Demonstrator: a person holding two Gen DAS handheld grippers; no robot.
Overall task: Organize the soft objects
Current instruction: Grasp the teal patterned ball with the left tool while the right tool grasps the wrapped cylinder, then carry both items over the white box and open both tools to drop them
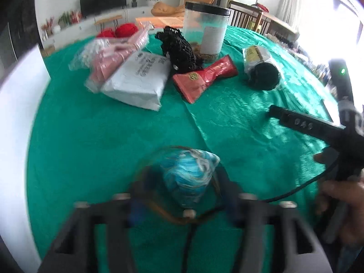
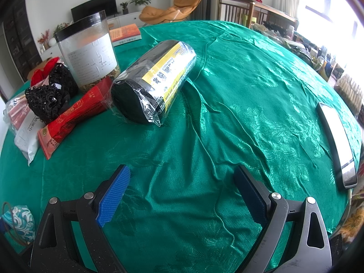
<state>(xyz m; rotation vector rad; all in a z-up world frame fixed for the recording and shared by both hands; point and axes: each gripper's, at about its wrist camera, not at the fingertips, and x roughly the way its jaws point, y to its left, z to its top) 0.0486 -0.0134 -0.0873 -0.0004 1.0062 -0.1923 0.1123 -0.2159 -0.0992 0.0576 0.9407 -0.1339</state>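
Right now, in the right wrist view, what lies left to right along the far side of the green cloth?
Black lace bundle → red packet → clear jar → wrapped black roll with yellow label → flat silver device at the right edge.

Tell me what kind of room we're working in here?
Most likely a home living and dining room: a television on a low white cabinet, an orange lounge chair, and the work table under a green tablecloth.
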